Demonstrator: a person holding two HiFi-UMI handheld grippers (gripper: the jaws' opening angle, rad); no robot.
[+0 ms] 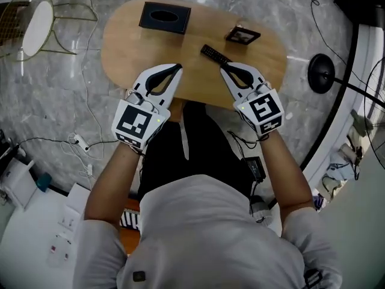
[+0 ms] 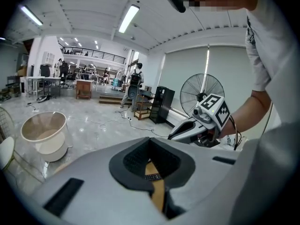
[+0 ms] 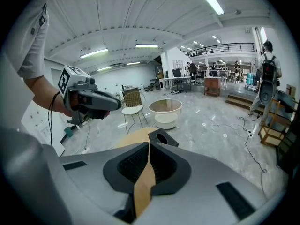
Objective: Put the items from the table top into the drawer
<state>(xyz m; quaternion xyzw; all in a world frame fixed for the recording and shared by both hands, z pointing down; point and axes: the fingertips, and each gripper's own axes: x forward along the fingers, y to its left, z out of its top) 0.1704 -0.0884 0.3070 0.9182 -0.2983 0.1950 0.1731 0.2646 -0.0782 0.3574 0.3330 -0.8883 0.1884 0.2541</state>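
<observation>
Oval wooden table (image 1: 126,47) stands on grey marble floor (image 1: 36,101), bearing black box (image 1: 165,17), remote (image 1: 215,55), small frame (image 1: 242,35); left gripper (image 1: 178,67) and right gripper (image 1: 222,68) both closed, empty.

The near edge of the oval wooden worktop (image 1: 150,71) is hidden behind the left gripper (image 1: 177,68), the right gripper (image 1: 223,68) and the person's body. In the left gripper view only a sliver of the black remote control (image 2: 153,176) shows. The small dark square item (image 1: 242,35) is too small to identify.
</observation>
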